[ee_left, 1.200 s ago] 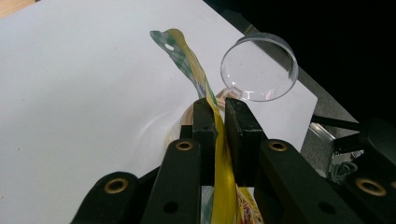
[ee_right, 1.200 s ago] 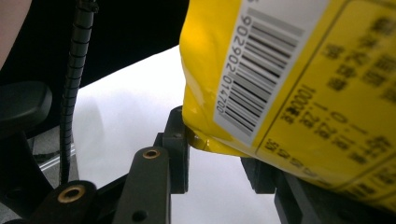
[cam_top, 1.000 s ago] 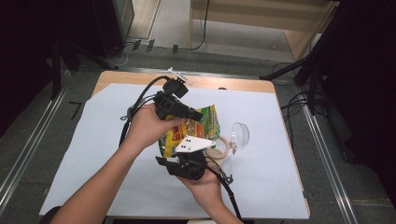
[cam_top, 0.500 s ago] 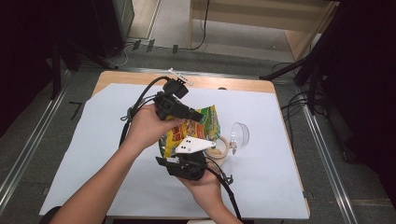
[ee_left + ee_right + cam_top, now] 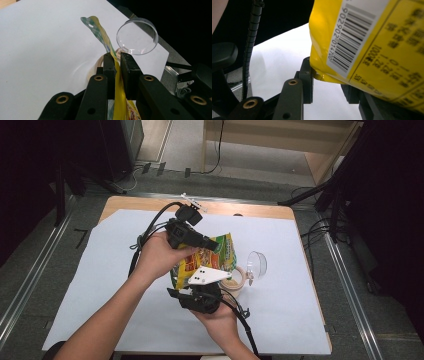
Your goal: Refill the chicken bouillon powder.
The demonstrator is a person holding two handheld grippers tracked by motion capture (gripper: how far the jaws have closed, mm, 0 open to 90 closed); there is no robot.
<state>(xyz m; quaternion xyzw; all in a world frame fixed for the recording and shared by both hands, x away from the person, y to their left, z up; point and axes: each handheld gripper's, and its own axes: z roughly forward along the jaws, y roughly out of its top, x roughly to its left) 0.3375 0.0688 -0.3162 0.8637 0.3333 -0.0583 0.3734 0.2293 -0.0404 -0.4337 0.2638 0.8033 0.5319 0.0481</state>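
The desk (image 5: 280, 215) was covered by a white sheet (image 5: 90, 285), with bare wood showing along its far edge. A yellow snack bag (image 5: 227, 252) was held above the middle of the sheet between the two grippers.

The left gripper (image 5: 212, 245), held in the person's left hand (image 5: 160, 255), met the bag from the upper left in the high view. In the left gripper view its jaws were clamped on the bag's thin yellow edge (image 5: 117, 85), with the green-checked top seal (image 5: 96, 28) standing clear beyond the tips.

The right gripper (image 5: 200, 292), held in the right hand (image 5: 220, 320) below the bag, carried its grey three-cornered plate uppermost. In the right gripper view the bag's lower corner (image 5: 322, 75), bearing a barcode, sat between the jaws, which stood apart. One jaw touched that corner; contact at the other could not be determined.

A clear round dish (image 5: 257, 264) stood tilted on the sheet just right of the bag. A tape roll (image 5: 235, 280) lay beside it, partly under the bag.
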